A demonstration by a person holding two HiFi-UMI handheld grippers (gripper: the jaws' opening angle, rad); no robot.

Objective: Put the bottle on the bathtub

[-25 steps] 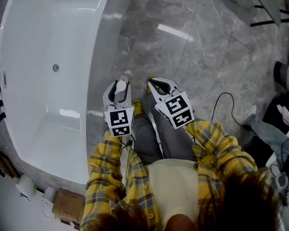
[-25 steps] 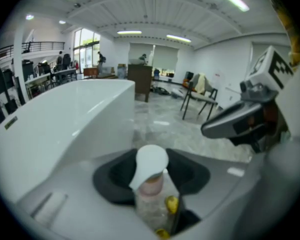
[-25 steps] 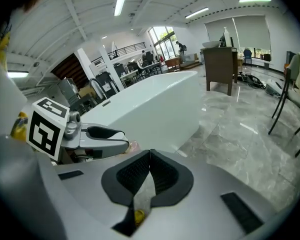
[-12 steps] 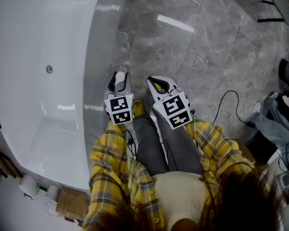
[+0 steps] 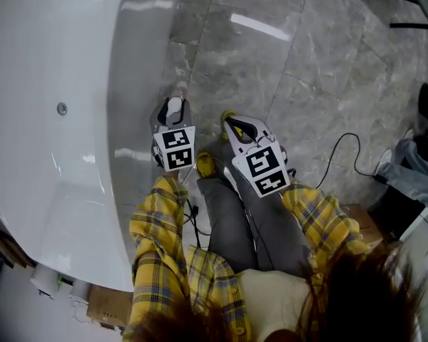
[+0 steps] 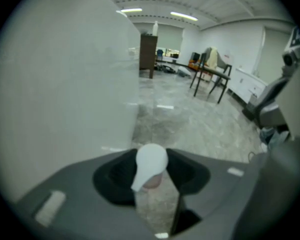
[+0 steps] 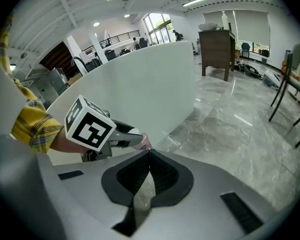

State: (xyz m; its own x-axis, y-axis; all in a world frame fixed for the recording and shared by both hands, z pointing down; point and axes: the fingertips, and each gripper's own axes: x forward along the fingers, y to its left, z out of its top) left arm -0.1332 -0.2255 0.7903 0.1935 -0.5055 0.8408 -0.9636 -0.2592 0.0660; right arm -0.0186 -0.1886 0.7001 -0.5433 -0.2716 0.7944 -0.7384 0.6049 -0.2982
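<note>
Bottle (image 6: 151, 165) clamped upright in left tongs (image 5: 175, 102), just beside bathtub (image 5: 132, 63) wall, guessing ready for lifting onto rim. Right tongs (image 7: 149, 156) pressed together, empty, just spare.

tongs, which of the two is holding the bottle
The left tongs, shut on the white-capped bottle; the right tongs are shut with nothing between them.

bathtub (image 5: 50, 41): glossy, smooth | floor (image 5: 307, 77): polished stone | shirt (image 5: 153, 223): cloth
</note>
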